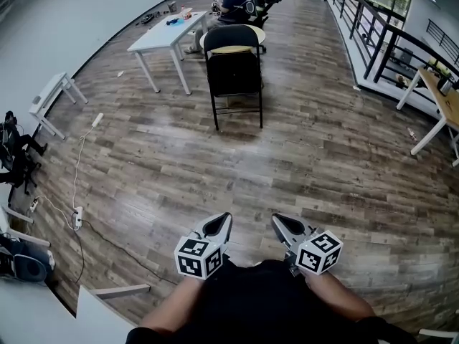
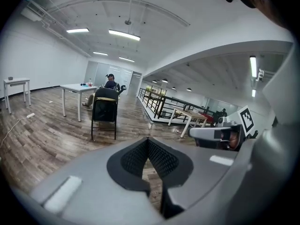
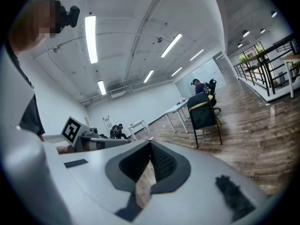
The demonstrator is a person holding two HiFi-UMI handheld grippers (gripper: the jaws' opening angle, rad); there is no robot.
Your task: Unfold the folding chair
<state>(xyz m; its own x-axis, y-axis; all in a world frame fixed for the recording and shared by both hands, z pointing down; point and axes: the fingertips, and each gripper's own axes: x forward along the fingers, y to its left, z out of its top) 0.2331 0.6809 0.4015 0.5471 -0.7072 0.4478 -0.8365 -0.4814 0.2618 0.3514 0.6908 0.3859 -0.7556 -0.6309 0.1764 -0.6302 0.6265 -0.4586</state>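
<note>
**Hazards**
- Left gripper [image 1: 223, 222]: clenched tight with nothing between the jaws. Held low at the near edge, well apart from the work. Would need opening before any hold; if brought in shut, likely to glance off the thin tube frame.
- Folding chair [image 1: 234, 70]: centre, far across the wooden floor [image 1: 315, 156], upright on its own legs with the black panel facing this way. Whether fully folded, cannot tell. Judged liable to skid on the smooth boards if pulled from one side only, or to tip back toward the seated person [image 1: 237, 0] just behind. Also a possible pinch or jam at the hinge if forced against its swing.
- Right gripper [image 1: 279, 222]: also clenched and empty, beside the left one. Same risk of slipping off the frame.

**Surroundings**
- Dark gear [image 1: 14, 156]: far left, by the wall.
- Small white table [image 1: 49, 95]: left, well clear of the approach.
- Power strip and cable [image 1: 77, 215]: left of the direct line; a trip risk only on drifting that way.
- White table [image 1: 166, 34]: just left of and behind the chair, limiting room on that side.
- Black railing [image 1: 366, 31]: right, well apart.
- Wooden desk [image 1: 446, 100]: far right edge.
- Direct line to the chair: bare boards, with nothing seen in the way.
</note>
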